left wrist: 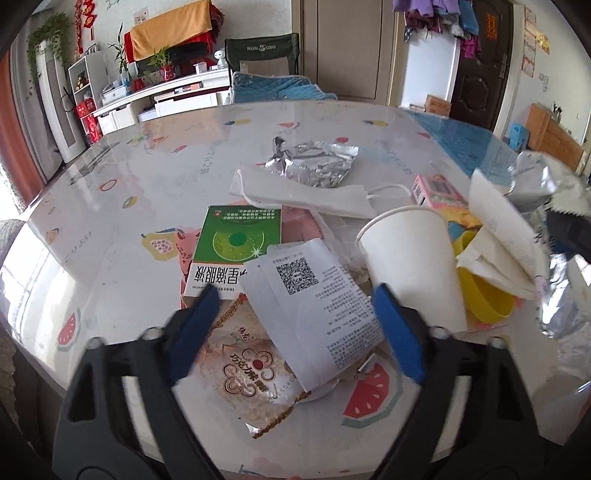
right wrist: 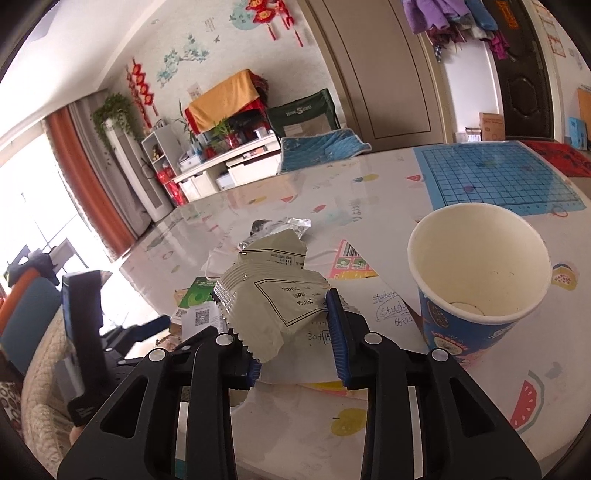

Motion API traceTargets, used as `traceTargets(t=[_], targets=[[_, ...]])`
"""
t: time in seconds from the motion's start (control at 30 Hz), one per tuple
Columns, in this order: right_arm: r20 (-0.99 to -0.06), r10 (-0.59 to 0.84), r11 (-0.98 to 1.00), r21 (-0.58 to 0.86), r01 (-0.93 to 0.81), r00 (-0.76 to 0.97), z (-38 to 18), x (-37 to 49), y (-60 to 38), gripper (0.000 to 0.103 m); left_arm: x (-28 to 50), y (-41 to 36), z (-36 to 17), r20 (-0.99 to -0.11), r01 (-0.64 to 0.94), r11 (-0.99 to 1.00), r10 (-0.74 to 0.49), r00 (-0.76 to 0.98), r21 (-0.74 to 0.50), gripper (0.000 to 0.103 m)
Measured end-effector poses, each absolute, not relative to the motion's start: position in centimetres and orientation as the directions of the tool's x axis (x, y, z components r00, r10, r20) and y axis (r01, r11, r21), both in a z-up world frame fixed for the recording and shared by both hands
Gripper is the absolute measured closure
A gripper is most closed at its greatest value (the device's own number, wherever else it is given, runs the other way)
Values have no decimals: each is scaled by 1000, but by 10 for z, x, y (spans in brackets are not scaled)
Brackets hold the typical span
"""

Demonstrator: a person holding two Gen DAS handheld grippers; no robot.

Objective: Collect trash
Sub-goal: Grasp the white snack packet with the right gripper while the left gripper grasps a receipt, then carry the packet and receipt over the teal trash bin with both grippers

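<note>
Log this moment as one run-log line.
right gripper: shut on grey wrapper | left gripper: open over printed leaflet | paper cup: upright

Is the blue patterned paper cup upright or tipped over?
Upright: the blue patterned paper cup stands on the table, mouth up, nearly empty inside.

We see a bench (left wrist: 155, 177) covered in a glossy cloth printed with fruit, a watermelon slice (left wrist: 371, 395) among them. A blue grid mat (right wrist: 495, 177) lies on its far right part. Beyond the far edge we see a chair with a blue quilted cover (left wrist: 277, 88), and behind it a green folding chair (left wrist: 262, 55). Along the wall runs a white low cabinet (left wrist: 177, 98) with potted plants (left wrist: 162, 64) and an orange cloth (left wrist: 173, 26) draped above. Red ornaments (right wrist: 138, 85) hang on the wall, an orange curtain (right wrist: 92, 184) at left, a dark door (left wrist: 480, 62) at right.
</note>
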State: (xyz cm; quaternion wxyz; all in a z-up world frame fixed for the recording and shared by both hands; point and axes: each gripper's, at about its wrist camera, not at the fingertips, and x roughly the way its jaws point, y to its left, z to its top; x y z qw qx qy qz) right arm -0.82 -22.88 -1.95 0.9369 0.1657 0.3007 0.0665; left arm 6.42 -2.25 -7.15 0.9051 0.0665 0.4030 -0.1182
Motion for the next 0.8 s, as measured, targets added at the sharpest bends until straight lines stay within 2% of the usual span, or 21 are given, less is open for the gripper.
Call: traceTargets(t=[0.03,0.07,0.13,0.17,0.2,0.23,0.27,0.43,0.8], targets=[[-541,229,935,354,-28,809,-20,-7,-230,71,66,-24,-75,-758,268,963,-157,633,25,43],[-541,233,933,359,-29,808,-20,-8,-231,71,67,-24,-77,-767,269,963,-155,622,24,44],[-541,241,930,366,-32,806,-21,-9,-231,71,69,-24,-82,-783,263,964,-139,606,32,56],[-541,242,930,366,-34,805,-21,-9,-230,71,68,-25,-82,-783,264,964,-141,606,30,59],[-542,242,931,362,-36,805,-21,-9,-229,71,67,-24,-81,-781,263,965,-148,607,22,69],[-543,244,932,360,-39,804,-21,-9,-228,71,65,-24,-79,-775,259,966,-147,615,23,87],[-543,246,933,358,-43,803,-21,-9,-227,71,63,-23,-77,-768,259,965,-142,625,32,96],[-539,252,930,365,-46,804,-20,-8,-227,71,57,-18,-70,-743,264,964,-150,652,37,102],[-497,256,927,368,-65,829,-14,-13,-227,73,37,19,-26,-625,224,973,-210,752,-58,103]])
